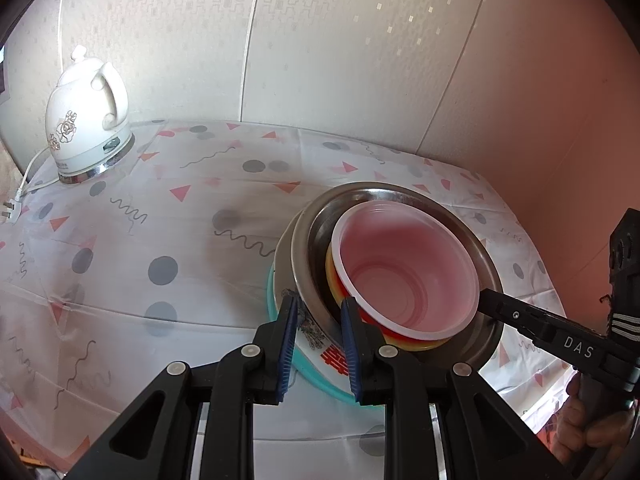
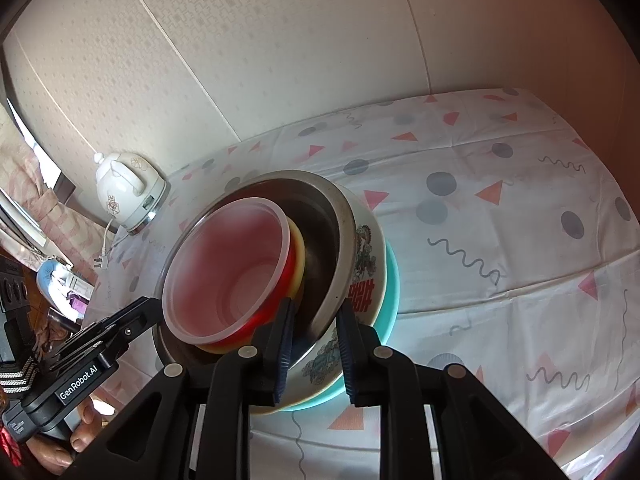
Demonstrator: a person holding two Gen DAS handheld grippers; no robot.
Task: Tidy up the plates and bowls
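A nested stack stands on the table: a teal plate (image 1: 320, 376) at the bottom, a white enamel bowl (image 1: 320, 344) with red characters, a steel bowl (image 1: 400, 196), yellow and red bowls, and a translucent pink bowl (image 1: 404, 268) on top. My left gripper (image 1: 320, 316) is shut on the near rims of the steel and enamel bowls. My right gripper (image 2: 314, 320) is shut on the same stack (image 2: 360, 276) from the opposite side, across the steel and enamel rims. The stack looks tilted in the right wrist view. The right gripper also shows in the left wrist view (image 1: 492, 300).
A white electric kettle (image 1: 86, 120) with cord and plug stands at the far left corner of the patterned tablecloth (image 1: 180, 240). A wall runs behind the table. A pinkish panel (image 1: 560, 100) stands on the right. Clutter (image 2: 52, 280) lies beyond the table's left edge.
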